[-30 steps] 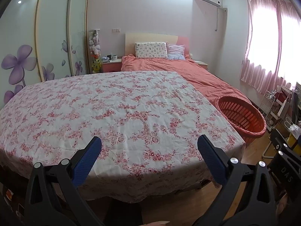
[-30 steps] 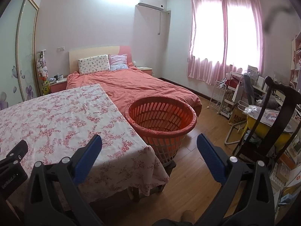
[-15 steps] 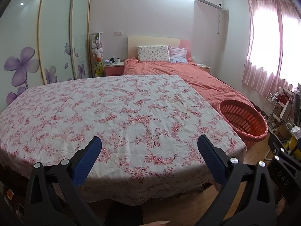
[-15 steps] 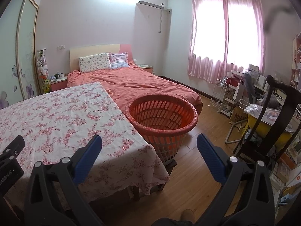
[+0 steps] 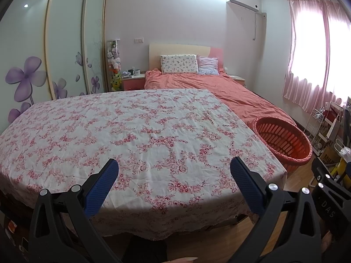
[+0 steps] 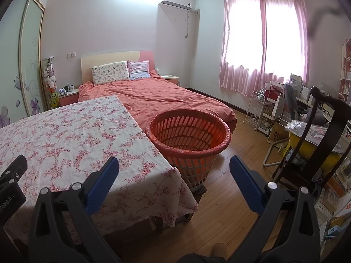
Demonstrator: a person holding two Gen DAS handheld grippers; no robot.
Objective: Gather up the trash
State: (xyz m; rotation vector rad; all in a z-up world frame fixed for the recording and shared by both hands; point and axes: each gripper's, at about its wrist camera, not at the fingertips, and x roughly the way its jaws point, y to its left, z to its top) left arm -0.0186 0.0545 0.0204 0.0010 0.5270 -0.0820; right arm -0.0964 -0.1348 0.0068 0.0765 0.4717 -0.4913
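The table [image 5: 136, 131], draped in a white cloth printed with pink flowers, fills the left wrist view; the right wrist view catches only its right corner. Behind it lies a bed [image 6: 166, 98] with a wrinkled coral duvet. The round orange slotted plastic basket [image 6: 189, 138], lined with a thin bag, stands on the wood floor just beside the table's right edge. Only the right view shows the dark wooden chair [image 6: 324, 131] and a cardboard box [image 6: 278, 134] lettered "MUJ". The left gripper [image 5: 174, 171] and right gripper [image 6: 174, 168] both have their blue ribbed pads spread wide, holding nothing. "DAS" reads on the right gripper's body in the left view.
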